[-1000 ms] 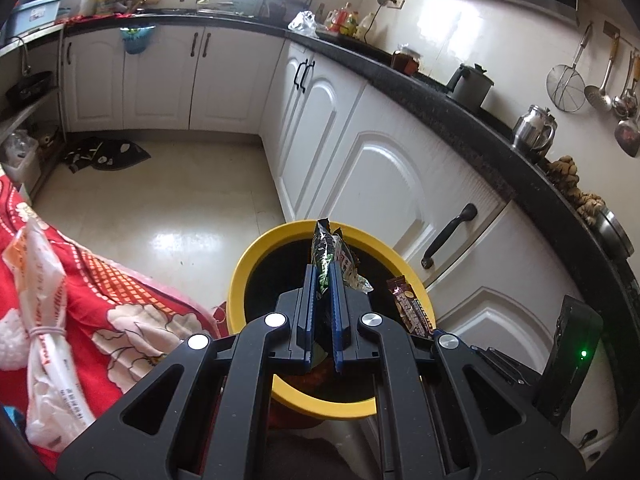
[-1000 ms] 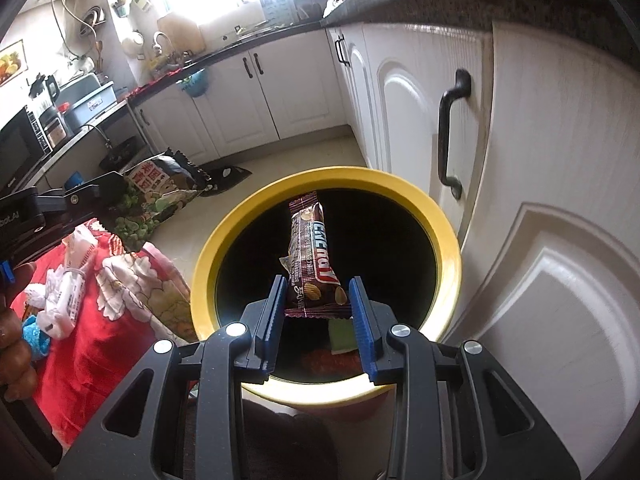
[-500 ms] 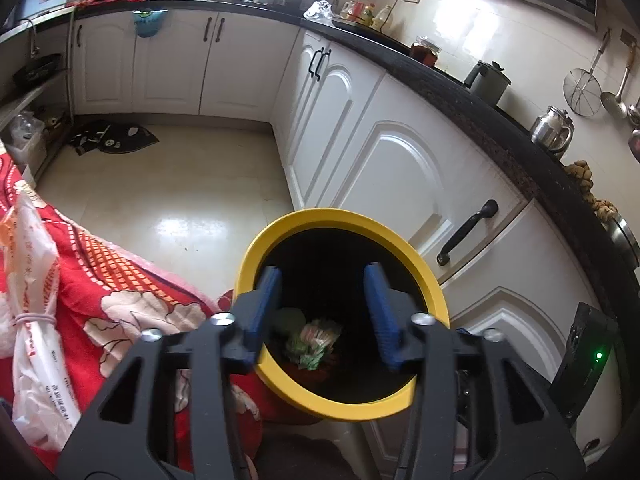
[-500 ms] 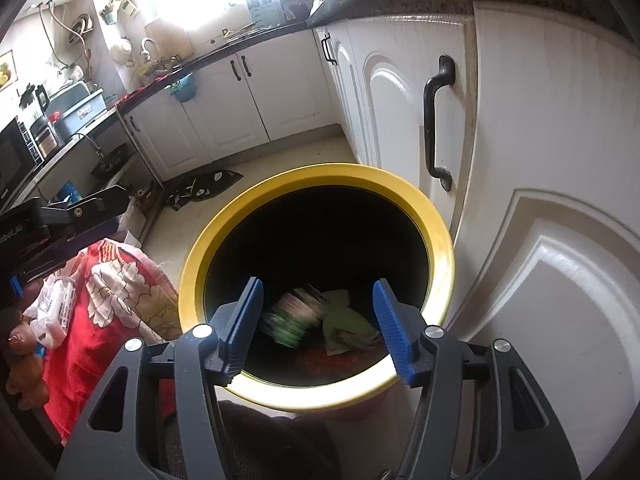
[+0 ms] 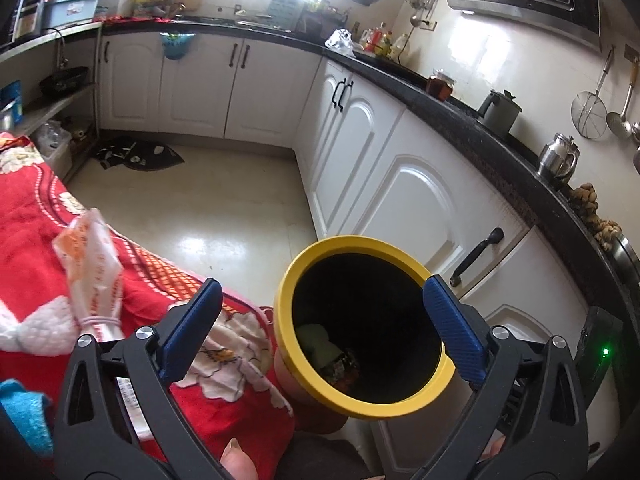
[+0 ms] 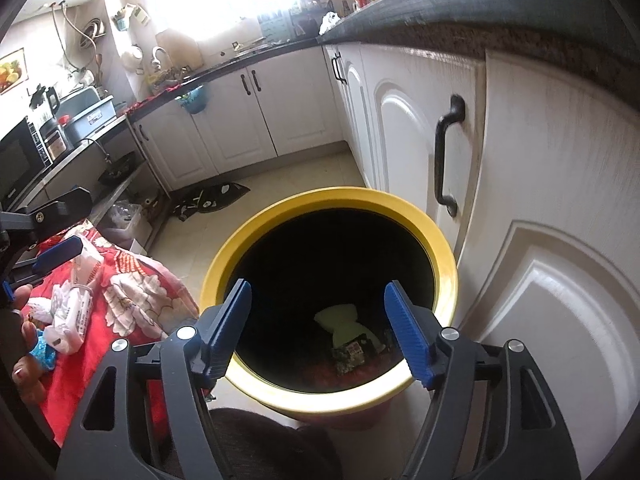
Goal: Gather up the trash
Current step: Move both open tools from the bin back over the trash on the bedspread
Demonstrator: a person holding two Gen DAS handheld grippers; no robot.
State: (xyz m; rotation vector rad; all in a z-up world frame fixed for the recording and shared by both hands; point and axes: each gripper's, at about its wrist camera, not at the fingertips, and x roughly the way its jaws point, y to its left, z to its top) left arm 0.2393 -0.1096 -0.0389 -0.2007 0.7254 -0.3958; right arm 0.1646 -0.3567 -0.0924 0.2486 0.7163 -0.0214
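Both claws, left claw (image 5: 320, 320) and right claw (image 6: 318, 326), have just been opening and hang empty over the yellow bin (image 6: 256, 232) at lower centre, so released wrappers (image 6: 350, 354) fall inside

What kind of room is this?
A home kitchen, most likely. White cupboards run under a dark countertop, a kettle stands on it, ladles hang on the wall, and a microwave sits on a shelf.

both wrappers (image 6: 352, 354) dropped, fingers (image 5: 192, 320) opened
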